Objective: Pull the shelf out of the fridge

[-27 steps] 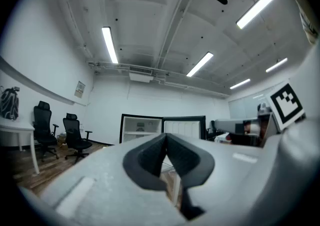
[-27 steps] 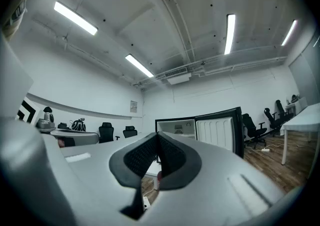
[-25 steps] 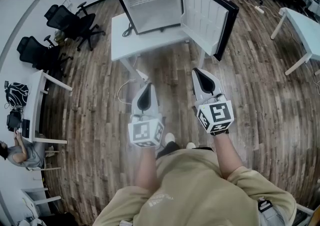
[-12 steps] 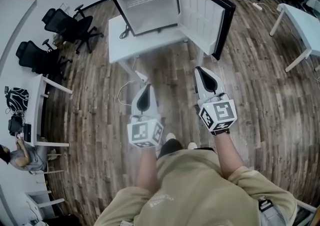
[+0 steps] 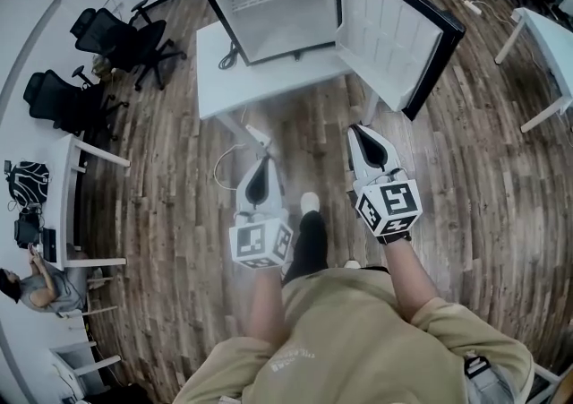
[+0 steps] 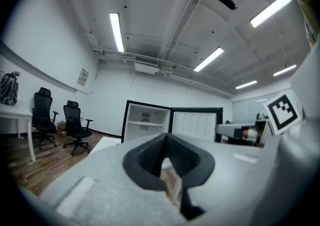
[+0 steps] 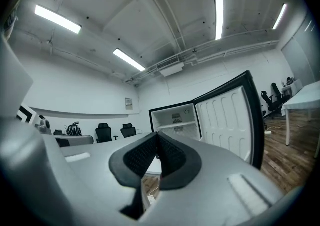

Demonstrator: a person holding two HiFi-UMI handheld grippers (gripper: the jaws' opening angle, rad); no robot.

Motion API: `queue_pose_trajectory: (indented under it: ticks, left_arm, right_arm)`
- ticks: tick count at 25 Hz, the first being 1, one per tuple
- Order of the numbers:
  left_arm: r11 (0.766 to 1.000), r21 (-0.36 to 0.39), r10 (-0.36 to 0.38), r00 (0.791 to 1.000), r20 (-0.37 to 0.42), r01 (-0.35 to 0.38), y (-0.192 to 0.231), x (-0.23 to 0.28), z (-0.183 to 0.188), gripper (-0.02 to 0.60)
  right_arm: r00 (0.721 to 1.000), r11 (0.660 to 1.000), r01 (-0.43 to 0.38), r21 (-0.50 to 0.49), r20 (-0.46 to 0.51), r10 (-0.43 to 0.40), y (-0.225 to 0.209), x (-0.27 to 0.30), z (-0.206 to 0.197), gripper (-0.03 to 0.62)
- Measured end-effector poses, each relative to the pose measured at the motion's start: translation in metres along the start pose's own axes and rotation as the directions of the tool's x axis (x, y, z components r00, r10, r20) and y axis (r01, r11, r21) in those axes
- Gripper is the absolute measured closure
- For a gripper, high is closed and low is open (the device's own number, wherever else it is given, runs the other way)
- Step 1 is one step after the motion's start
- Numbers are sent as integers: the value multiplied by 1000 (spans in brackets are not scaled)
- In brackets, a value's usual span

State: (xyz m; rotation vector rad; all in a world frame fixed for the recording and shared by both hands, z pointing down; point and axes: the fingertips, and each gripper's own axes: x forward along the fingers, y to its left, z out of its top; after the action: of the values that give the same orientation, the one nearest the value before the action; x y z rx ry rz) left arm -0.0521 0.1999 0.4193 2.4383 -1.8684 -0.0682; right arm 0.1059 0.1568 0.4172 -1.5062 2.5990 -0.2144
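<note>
You have bright, even light from ceiling strips [image 6: 116, 30], which clip to plain white in both gripper views. The open fridge [image 5: 282, 8] interior reads near white at the top of the head view. Shadows on the wooden floor [image 5: 466, 160] are soft and faint. All views bow strongly at the edges; gripper-view corners go black, and their lower foreground is out of focus.

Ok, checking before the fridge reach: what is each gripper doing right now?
Left gripper: closed, jaws together, holding nothing.
Right gripper: closed, jaws together, holding nothing.
</note>
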Motion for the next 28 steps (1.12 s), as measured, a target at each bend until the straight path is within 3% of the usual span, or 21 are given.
queue_pose_trajectory:
  ticks: [4,9,14,20,28]
  left_arm:
    - [998,-37,-49,999,12,49,48,81,-1,580]
    - [993,-57,-96,994,53,99,108,182,31,580]
    - [989,-59,-132,989,68,136,167,258,48,580]
    - [981,-89,-167,983,73,173,213,309,53,580]
    - [973,-90,-209,977,42,212,220,339,37,580]
  right_arm:
    - [1000,999,12,-46,-21,-13,-9,84,-3,588]
    - [999,995,46,-93,-14,-48,-24,193,20,588]
    - [998,996,66,-58,-21,-67,-32,293,20,588]
    - [996,997,80,4,-50,-79,-37,358,7,586]
    - [995,989,71,132,-85,-60,-54,397,-14,577]
